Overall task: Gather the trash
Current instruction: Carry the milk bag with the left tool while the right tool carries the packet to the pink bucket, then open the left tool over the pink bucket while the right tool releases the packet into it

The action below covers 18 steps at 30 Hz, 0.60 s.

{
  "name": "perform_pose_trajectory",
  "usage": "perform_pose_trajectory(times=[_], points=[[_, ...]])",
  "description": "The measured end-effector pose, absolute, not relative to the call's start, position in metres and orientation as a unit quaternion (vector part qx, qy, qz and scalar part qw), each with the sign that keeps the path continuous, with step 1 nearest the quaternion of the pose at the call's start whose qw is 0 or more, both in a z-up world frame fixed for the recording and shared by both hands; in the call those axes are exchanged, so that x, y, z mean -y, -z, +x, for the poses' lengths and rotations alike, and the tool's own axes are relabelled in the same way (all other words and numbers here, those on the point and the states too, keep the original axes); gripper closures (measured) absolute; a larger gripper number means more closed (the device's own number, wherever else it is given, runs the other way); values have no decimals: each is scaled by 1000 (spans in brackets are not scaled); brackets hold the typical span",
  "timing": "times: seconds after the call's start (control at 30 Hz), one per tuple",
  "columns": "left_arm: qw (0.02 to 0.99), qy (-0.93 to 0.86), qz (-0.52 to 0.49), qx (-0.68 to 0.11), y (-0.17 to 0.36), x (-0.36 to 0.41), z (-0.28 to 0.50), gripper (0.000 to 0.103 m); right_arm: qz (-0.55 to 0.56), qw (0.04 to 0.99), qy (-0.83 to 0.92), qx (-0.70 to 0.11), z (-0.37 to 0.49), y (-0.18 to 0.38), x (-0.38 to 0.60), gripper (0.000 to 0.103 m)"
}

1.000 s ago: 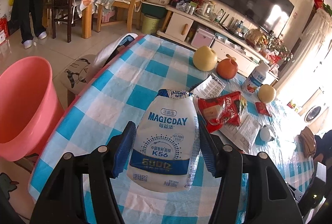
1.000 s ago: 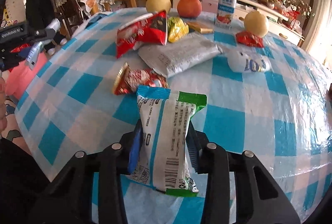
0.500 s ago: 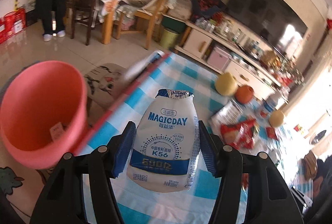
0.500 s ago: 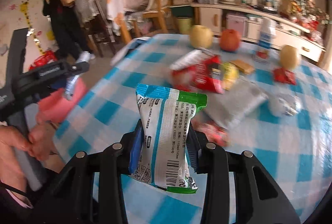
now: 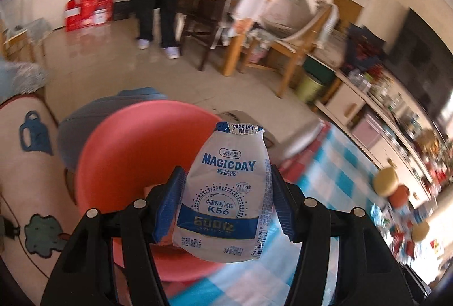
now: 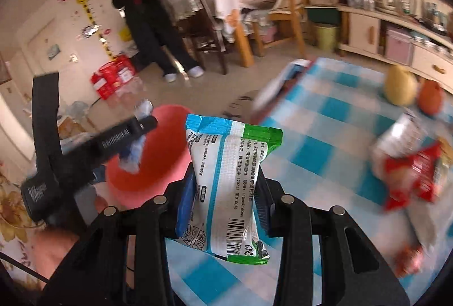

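- Risks first: left tongs (image 5: pixel 226 206) clamp the sides of a soft yogurt pouch (image 5: pixel 225 192); right tongs (image 6: pixel 223 204) clamp a wipes pack (image 6: pixel 226 189). Both items are held off the worktop (image 6: pixel 325 119).
- Pink bin (image 5: pixel 136 164) sits on the floor beside the worktop edge. Pouch hangs over the near rim rather than mid-opening, I'd say; letting go here could bounce it off the rim onto the floor.
- In the right view the left tongs (image 6: pixel 133 147) sit between pack and bin (image 6: pixel 161 153). Both heading for one opening, so a clash looks possible.
- Slick film under edge-on pads could slip on a fast swing.
- Bin contents: visible inner wall is bare; bottom hidden.
- More wrappers (image 6: pixel 410 172) and fruit (image 6: pixel 399 87) remain on the worktop.
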<state>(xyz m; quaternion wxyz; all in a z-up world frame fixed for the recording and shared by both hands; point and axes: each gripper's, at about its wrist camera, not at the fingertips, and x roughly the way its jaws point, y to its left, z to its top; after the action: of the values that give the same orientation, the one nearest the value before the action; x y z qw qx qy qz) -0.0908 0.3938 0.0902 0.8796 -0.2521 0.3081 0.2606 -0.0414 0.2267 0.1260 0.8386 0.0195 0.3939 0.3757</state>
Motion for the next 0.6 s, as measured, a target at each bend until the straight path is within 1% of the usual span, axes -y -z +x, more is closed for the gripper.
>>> perform_pose_trajectory(times=[0.23,0.47,0.53,0.57,0.6], points=[[841,-315,-313,-309,-71,-452,-103,42,10,818,-417,-396,-20,-128,-304,63],[812,-318,-376,-313,-45,-482,-110,42,-6,808,-431,-401,-4,-117,-354,62],[806,-323,-380,-320,-39,-485,-107,42,-19,806,-436,-401,-4,-112,-367,60],[803,-329,-380,-322,-37,-486,-108,42,-22,810,-427,-401,-4,-109,-368,56],[798,-336,-382,-324,-34,-488,-108,42,-21,813,-419,-403,-2,-107,-369,48]])
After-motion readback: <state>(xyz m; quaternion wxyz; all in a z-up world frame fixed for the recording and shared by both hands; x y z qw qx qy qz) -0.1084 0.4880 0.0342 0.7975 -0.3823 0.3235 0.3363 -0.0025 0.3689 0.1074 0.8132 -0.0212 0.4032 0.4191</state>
